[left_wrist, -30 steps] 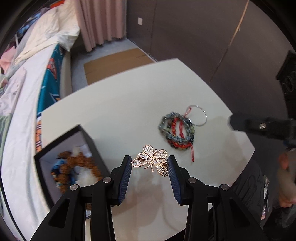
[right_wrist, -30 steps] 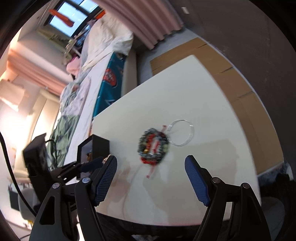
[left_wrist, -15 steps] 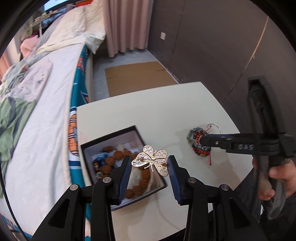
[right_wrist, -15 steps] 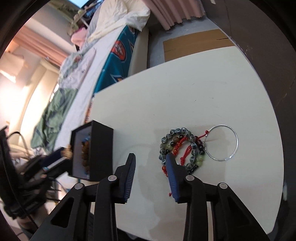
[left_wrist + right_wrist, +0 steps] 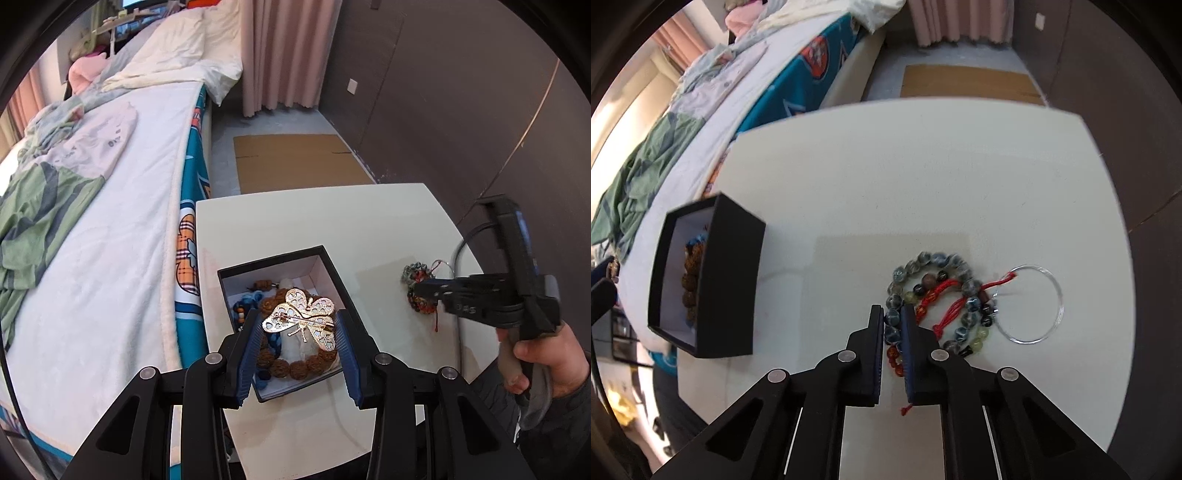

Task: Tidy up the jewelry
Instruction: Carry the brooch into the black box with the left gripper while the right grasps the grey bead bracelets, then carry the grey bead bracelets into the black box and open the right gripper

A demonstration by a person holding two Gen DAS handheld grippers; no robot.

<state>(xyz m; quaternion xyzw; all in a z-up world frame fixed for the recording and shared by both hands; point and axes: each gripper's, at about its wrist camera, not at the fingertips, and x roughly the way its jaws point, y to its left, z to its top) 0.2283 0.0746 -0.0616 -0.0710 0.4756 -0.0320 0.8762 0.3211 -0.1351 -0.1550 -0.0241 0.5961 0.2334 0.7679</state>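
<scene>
- Left wrist view: my left gripper [image 5: 300,325] pinches the gold butterfly brooch [image 5: 302,318] by its wing edges, back side and pin facing the camera.
- A second ago the brooch was down at the white table [image 5: 369,221]; now it hangs above the open black box [image 5: 271,261], over the brown bead bracelet [image 5: 295,367] and the blue beads already inside. My judgement: the carry is finished, and what is left is to lower and let go.
- Same view, far right: my right hand [image 5: 543,360] has brought the other tool down onto the bracelet pile [image 5: 419,291].
- Right wrist view: my right gripper [image 5: 893,325], wide apart a second ago, is now pressed nearly together on the grey-blue bead bracelet [image 5: 932,288] at its near edge; a bead sits between the pads.
- The red cord bracelet [image 5: 940,299] lies tangled inside that loop, and the thin wire bangle [image 5: 1030,304] touches the pile on its right.
- Risk, as I judge it: lifting may drag the red cord and the bangle along.
- The box stands well to the left, its opening tilted away from this camera.
</scene>
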